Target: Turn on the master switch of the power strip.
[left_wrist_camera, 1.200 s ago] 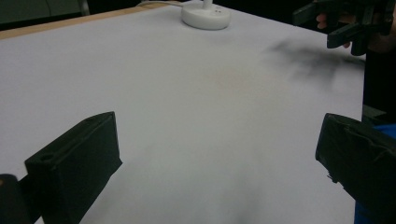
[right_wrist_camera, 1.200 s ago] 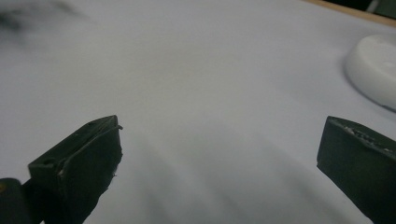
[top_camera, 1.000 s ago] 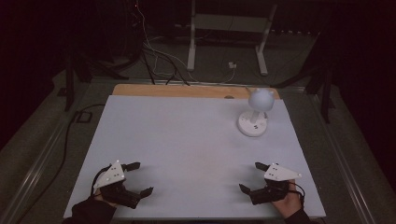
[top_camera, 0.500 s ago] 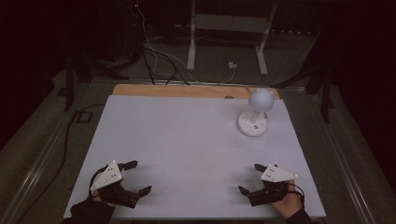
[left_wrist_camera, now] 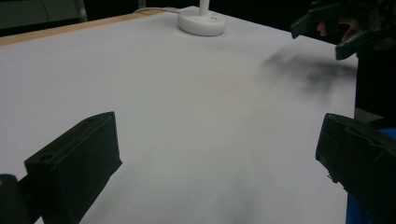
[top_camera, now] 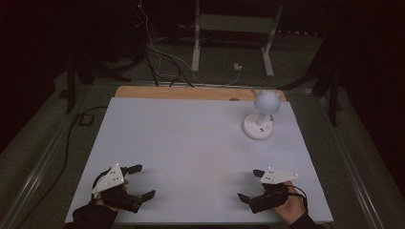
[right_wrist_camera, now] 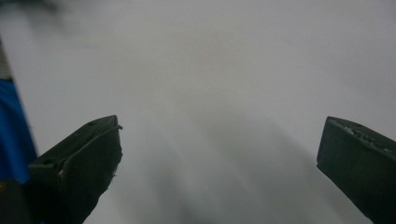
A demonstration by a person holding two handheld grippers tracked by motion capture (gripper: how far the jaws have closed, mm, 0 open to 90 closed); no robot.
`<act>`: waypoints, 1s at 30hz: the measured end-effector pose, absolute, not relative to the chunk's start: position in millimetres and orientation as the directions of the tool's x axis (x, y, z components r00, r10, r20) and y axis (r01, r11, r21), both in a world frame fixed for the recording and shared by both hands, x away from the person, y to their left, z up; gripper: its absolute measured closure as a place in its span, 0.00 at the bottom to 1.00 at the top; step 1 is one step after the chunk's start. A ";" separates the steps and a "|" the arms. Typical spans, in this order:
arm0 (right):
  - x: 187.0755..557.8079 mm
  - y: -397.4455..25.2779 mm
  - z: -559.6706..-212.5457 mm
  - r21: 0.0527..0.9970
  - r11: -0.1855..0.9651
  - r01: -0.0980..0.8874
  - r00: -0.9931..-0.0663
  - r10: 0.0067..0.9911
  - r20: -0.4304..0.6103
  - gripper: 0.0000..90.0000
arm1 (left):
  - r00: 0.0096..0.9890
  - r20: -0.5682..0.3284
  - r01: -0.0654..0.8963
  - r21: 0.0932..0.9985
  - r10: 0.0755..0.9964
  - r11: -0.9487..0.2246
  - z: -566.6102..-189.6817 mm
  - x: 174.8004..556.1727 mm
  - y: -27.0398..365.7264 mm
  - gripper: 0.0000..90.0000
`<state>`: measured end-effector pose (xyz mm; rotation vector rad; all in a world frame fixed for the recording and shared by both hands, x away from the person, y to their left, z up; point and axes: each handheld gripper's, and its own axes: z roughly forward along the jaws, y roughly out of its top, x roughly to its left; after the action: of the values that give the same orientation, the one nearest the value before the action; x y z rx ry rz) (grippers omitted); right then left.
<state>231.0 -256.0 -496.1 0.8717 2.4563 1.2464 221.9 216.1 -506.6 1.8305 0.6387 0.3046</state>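
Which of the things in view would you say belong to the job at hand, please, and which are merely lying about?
Likely for the job:
- white lamp on the table
- left tongs, open
- right tongs, open

Merely about:
- cables on the floor
- metal stand behind the table

l gripper jaws wide over white table, lamp base far

A white sheet covers the counter, leaving a strip of bare wood along the far edge. Near the far right corner stands a small white lamp with a round base and globe head, upright. Beyond the counter, cables trail across the floor beside a pale 2-legged stand.
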 end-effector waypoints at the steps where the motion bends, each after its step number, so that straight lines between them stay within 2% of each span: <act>1: 231.3 -254.8 -493.8 0.794 0.452 0.406 -0.792 0.607 0.059 0.00 | 0.819 -0.101 0.275 0.933 0.564 -0.233 -506.5 222.0 216.4 0.00; 10: 235.4 -248.1 -477.5 0.806 0.430 0.407 -0.800 0.594 0.087 0.00 | 0.819 -0.104 0.273 0.936 0.565 -0.223 -506.0 222.0 217.0 0.00; 30: 260.1 -255.1 -437.9 0.857 0.385 0.344 -0.772 0.635 0.024 0.00 | 0.817 -0.112 0.277 0.936 0.565 -0.215 -505.7 221.9 217.2 0.00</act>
<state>260.1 -255.1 -437.9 0.8575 2.3399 1.3365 221.9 217.2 -505.7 1.8098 0.6446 0.3004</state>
